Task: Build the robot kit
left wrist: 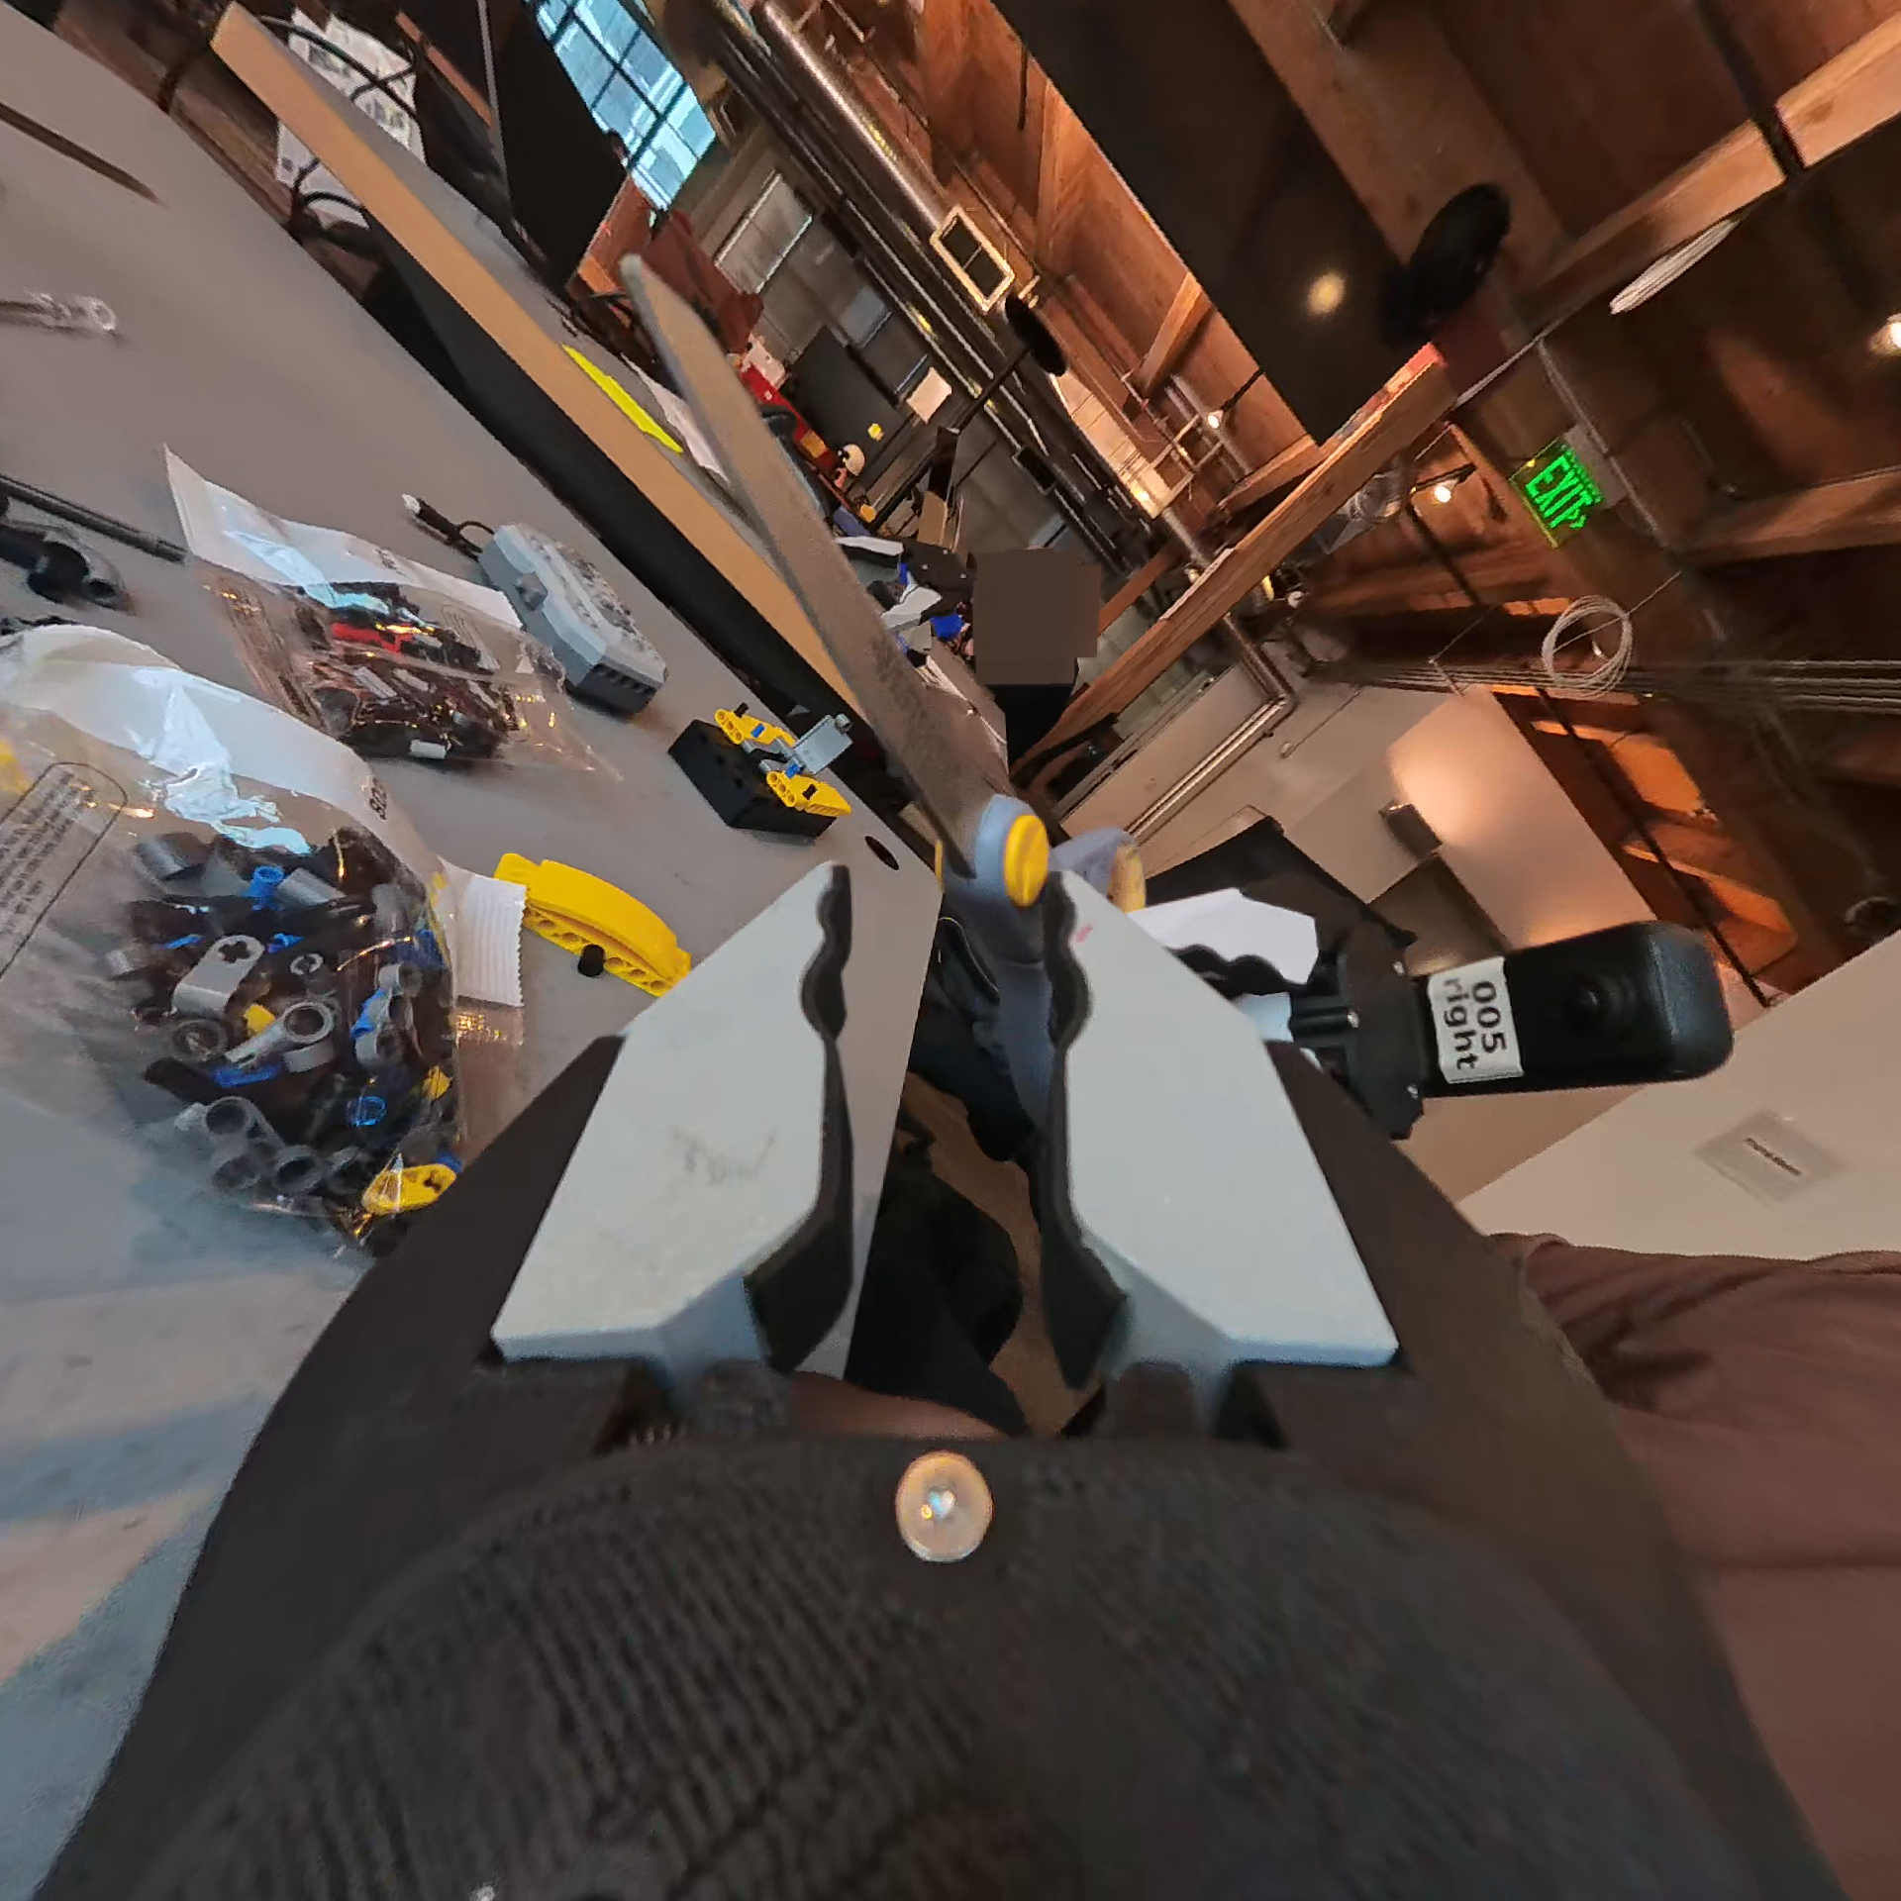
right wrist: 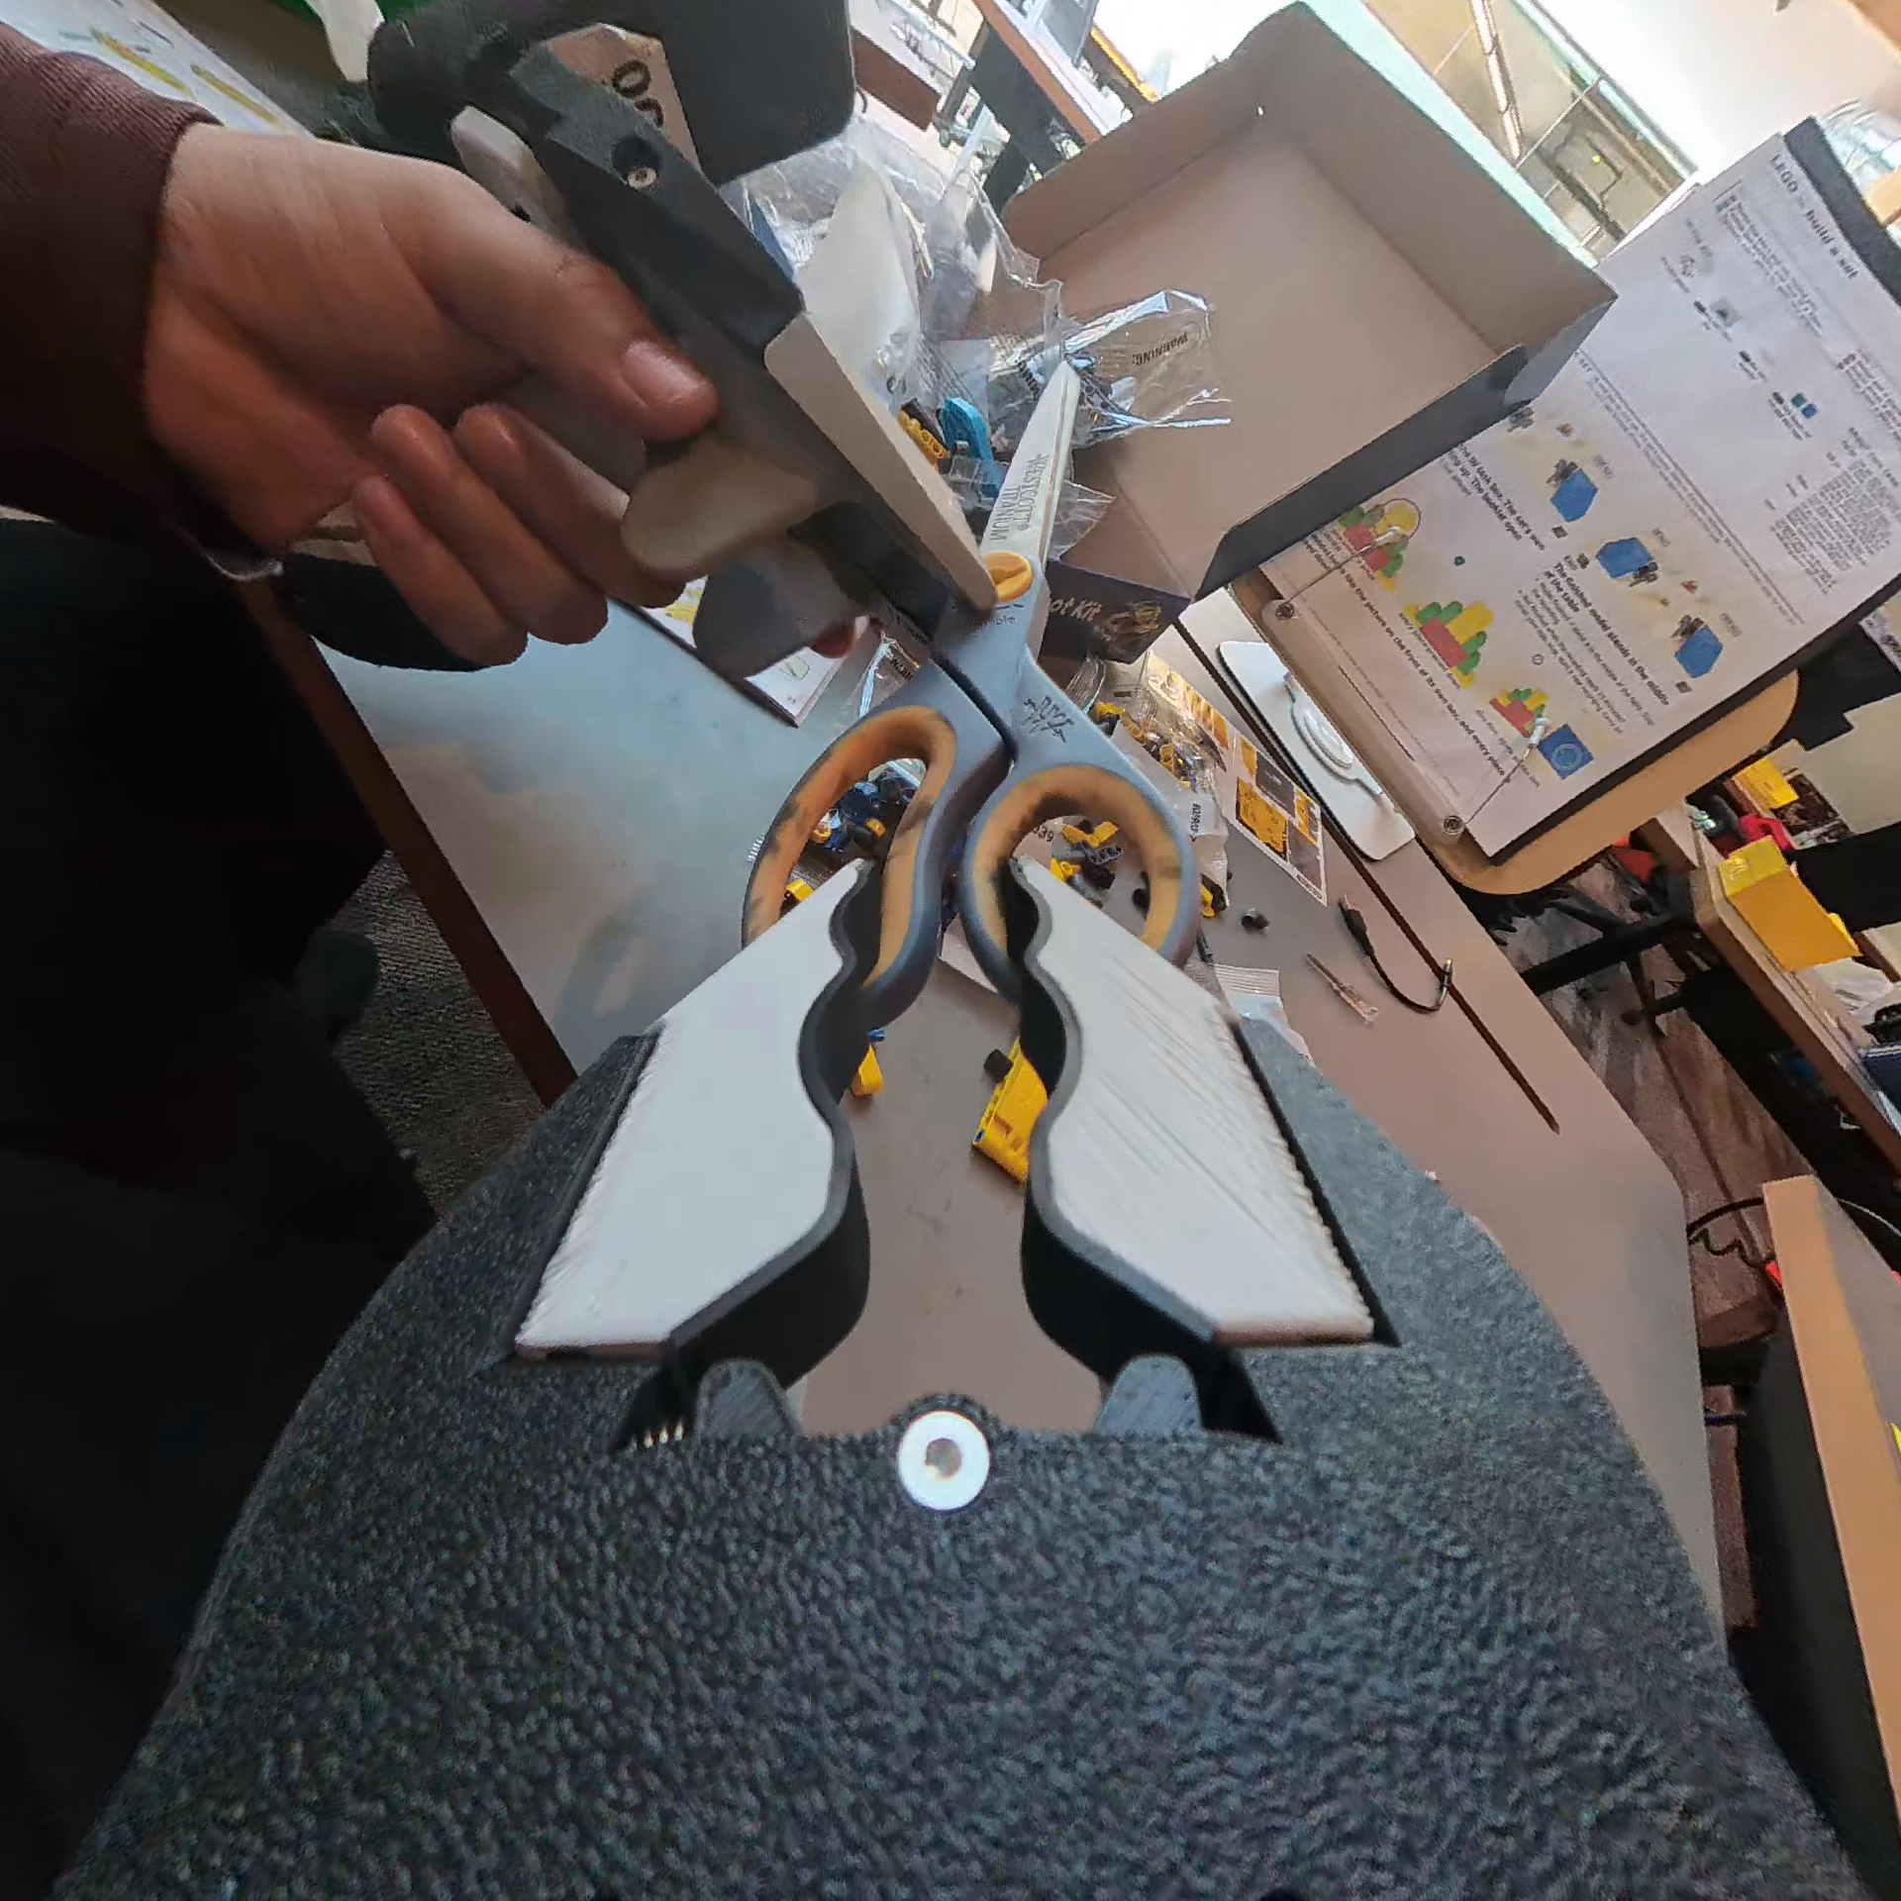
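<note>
Grey-handled scissors (right wrist: 1018,720) with yellow-lined loops and a yellow pivot are held in the air over a grey table (right wrist: 576,802). My right gripper (right wrist: 936,885) is shut on the inner shanks of the two handle loops, its fingertips (right wrist: 1029,895) poking into the loops. My left gripper (left wrist: 946,885), held by a hand (right wrist: 391,360), sits about the scissors (left wrist: 993,874) at the pivot. Its right pad touches them and a gap shows on the left side. The blade (left wrist: 823,576) points up and away. The left gripper also shows in the right wrist view (right wrist: 926,607), and the right gripper's black camera in the left wrist view (left wrist: 1543,1013).
Clear bags of small bricks (left wrist: 288,1018) (left wrist: 391,658), a grey hub (left wrist: 576,607), a black-and-yellow assembly (left wrist: 761,772) and a yellow curved piece (left wrist: 597,916) lie on the table. An open cardboard box (right wrist: 1317,288), a printed sheet on a stand (right wrist: 1594,535) and loose yellow pieces (right wrist: 1008,1121) lie beyond. Spacing between my two grippers at the tips: around 7 cm. Left tips and right tips are each some 15 cm from the yellow curved piece (left wrist: 597,916).
</note>
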Motion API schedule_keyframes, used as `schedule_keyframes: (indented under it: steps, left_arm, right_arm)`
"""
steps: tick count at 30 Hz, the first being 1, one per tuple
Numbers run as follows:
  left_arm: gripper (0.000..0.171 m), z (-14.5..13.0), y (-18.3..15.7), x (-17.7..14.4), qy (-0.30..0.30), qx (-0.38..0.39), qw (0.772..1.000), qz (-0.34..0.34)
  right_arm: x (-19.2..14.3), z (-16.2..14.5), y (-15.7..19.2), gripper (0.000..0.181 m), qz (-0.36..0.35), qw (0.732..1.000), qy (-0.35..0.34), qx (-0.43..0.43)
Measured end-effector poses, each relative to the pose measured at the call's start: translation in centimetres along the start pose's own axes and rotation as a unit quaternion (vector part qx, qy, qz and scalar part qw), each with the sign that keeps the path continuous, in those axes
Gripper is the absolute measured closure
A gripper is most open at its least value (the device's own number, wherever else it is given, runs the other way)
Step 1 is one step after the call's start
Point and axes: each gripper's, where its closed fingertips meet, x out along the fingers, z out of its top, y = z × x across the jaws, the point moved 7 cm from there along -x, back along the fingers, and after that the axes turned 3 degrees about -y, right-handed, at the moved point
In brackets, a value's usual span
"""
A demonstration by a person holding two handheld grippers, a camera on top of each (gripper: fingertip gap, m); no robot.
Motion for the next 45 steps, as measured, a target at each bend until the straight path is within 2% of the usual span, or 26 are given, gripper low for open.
schedule_keyframes:
  steps: [4, 7, 9, 12, 15, 18, 20, 22, 23, 25, 26, 28, 31, 32, 33, 34, 35, 38, 39, 42, 45]
  left_arm:
    - [0.154, 0.1, -0.7, 0.0, -0.019, 0.011, 1.0, -0.017]
    - [0.154, 0.1, -1.1, -0.1, -0.017, 0.055, 0.998, -0.001]
    - [0.154, 0.5, -1.8, -0.2, -0.022, 0.083, 0.996, -0.004]
    - [0.155, 1.1, -2.8, -0.4, -0.018, 0.13, 0.991, 0.002]
    - [0.156, 1.7, -3.6, -0.9, -0.009, 0.192, 0.981, 0.021]
    - [0.156, 2.3, -4.8, -1.3, -0.016, 0.222, 0.975, 0.005]
    - [0.156, 2.4, -5.6, -1.4, -0.02, 0.241, 0.97, -0.011]
    - [0.156, 2.3, -6.3, -1.4, -0.022, 0.252, 0.967, -0.029]
    - [0.156, 2.2, -6.6, -1.3, -0.026, 0.258, 0.965, -0.039]
    - [0.156, 1.9, -7.2, -1.2, -0.034, 0.265, 0.962, -0.057]
    - [0.156, 1.8, -7.3, -1.2, -0.036, 0.269, 0.961, -0.057]
    - [0.154, 2.0, -7.3, -1.2, -0.038, 0.258, 0.964, -0.052]
    - [0.155, 2.3, -6.5, -1.1, -0.035, 0.249, 0.968, 0.005]
    - [0.152, 2.4, -6.0, -1.1, -0.034, 0.25, 0.967, 0.034]
    - [0.141, 2.3, -5.7, -0.9, -0.026, 0.244, 0.968, 0.05]
    - [0.126, 2.2, -5.6, -0.7, -0.019, 0.227, 0.972, 0.05]
    - [0.122, 2.1, -5.4, -0.5, -0.018, 0.205, 0.978, 0.047]
    - [0.148, 2.3, -4.4, -0.7, -0.046, 0.129, 0.988, 0.065]
    - [0.151, 2.3, -4.1, -0.8, -0.055, 0.104, 0.991, 0.064]
    - [0.157, 2.2, -3.9, -1.2, -0.072, 0.068, 0.994, 0.04]
    - [0.158, 2.3, -4.6, -1.5, -0.063, 0.126, 0.99, 0.018]
  right_arm:
    - [0.3, -0.3, 0.7, 0.158, 0.011, 1.0, 0.003, 0.004]
    - [0.6, -0.7, 0.6, 0.158, 0.01, 1.0, 0.006, 0.013]
    - [0.5, -0.5, 0.6, 0.158, 0.013, 0.999, -0.019, 0.035]
    - [0.0, 0.0, 0.2, 0.162, 0.036, 0.994, -0.06, 0.089]
    - [-1.6, 0.8, -1.5, 0.165, 0.057, 0.976, -0.131, 0.166]
    - [-2.5, 0.1, -3.7, 0.155, 0.07, 0.954, -0.158, 0.243]
    - [-2.2, -0.4, -4.0, 0.139, 0.129, 0.936, -0.163, 0.285]
    - [-1.5, -0.8, -3.8, 0.134, 0.173, 0.919, -0.148, 0.323]
    - [-1.1, -0.9, -3.4, 0.137, 0.189, 0.914, -0.144, 0.329]
    - [-0.3, -0.8, -2.2, 0.159, 0.24, 0.906, -0.123, 0.325]
    - [-0.1, -0.6, -1.7, 0.163, 0.254, 0.906, -0.117, 0.319]
    - [-0.2, -0.3, -1.3, 0.166, 0.246, 0.921, -0.112, 0.281]
    - [-0.8, 0.3, -2.1, 0.173, 0.132, 0.972, -0.095, 0.172]
    - [-1.1, 0.5, -2.4, 0.173, 0.082, 0.986, -0.078, 0.12]
    - [-1.3, 0.7, -2.4, 0.173, 0.038, 0.995, -0.058, 0.067]
    - [-1.6, 0.9, -2.4, 0.173, -0.006, 0.999, -0.043, 0.014]
    - [-1.7, 1.2, -2.2, 0.173, -0.046, 0.998, -0.031, -0.04]
    - [-2.0, 1.7, -1.0, 0.173, -0.14, 0.972, -0.015, -0.188]
    - [-1.9, 1.8, -0.6, 0.173, -0.162, 0.961, -0.014, -0.223]
    - [-1.4, 1.4, 0.1, 0.172, -0.174, 0.949, 0.0, -0.265]
    - [-0.9, 0.8, 0.7, 0.171, -0.087, 0.976, -0.011, -0.2]
